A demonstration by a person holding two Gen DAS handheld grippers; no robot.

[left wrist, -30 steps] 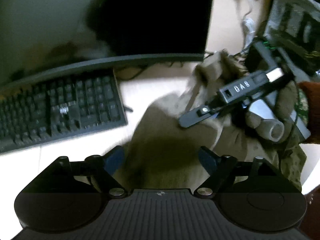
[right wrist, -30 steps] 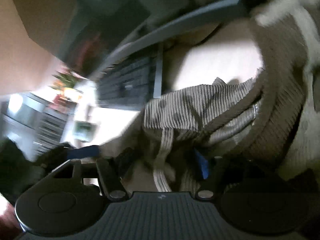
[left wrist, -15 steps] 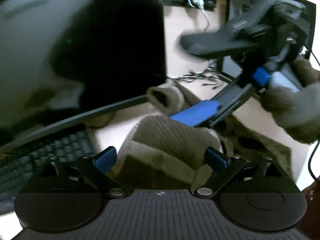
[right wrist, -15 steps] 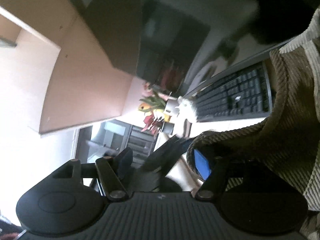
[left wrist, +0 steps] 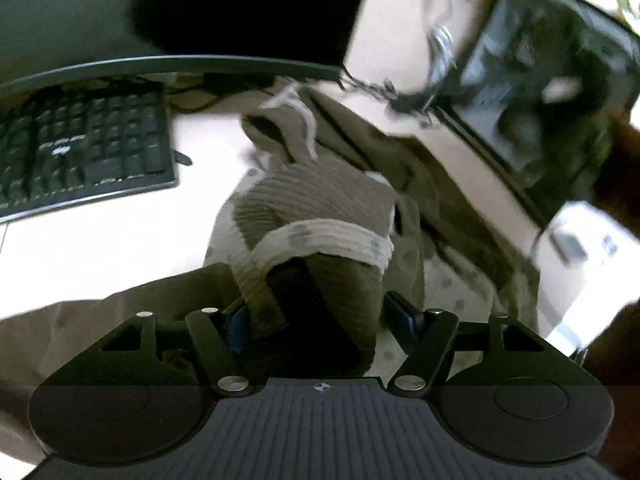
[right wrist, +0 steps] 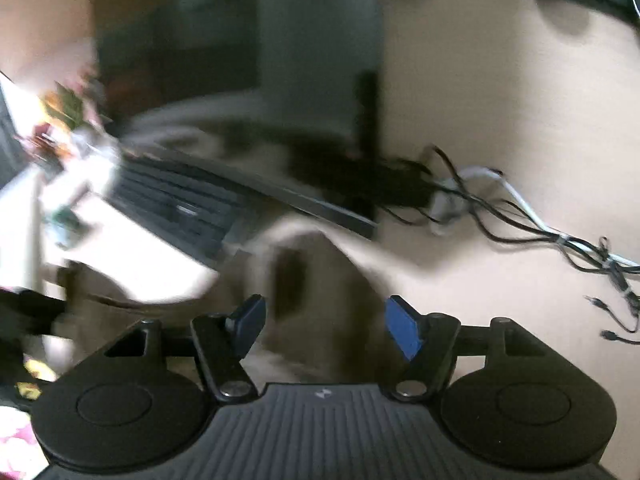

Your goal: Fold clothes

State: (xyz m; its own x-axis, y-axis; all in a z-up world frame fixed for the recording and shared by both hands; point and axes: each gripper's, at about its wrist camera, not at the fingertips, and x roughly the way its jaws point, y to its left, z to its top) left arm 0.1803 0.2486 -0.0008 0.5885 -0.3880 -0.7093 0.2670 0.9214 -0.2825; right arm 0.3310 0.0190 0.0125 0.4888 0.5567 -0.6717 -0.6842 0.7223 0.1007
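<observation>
A brown ribbed knit garment (left wrist: 320,208) with a pale band lies bunched on the light desk. In the left wrist view a fold of it fills the space between the spread blue fingers of my left gripper (left wrist: 320,320); I cannot tell whether they pinch it. In the right wrist view the garment (right wrist: 316,280) shows blurred ahead of my right gripper (right wrist: 324,320), whose jaws stand wide apart and hold nothing.
A black keyboard (left wrist: 80,148) lies at the left under a curved monitor (left wrist: 180,12). A second screen (left wrist: 540,88) stands at the right. Loose cables (right wrist: 540,232) trail over the desk (right wrist: 500,120) at the right. A white box (left wrist: 588,248) sits at the right edge.
The right gripper has left the left wrist view and let go of the garment, swinging towards the cables. The garment has dropped back onto the desk in front of the left gripper.
</observation>
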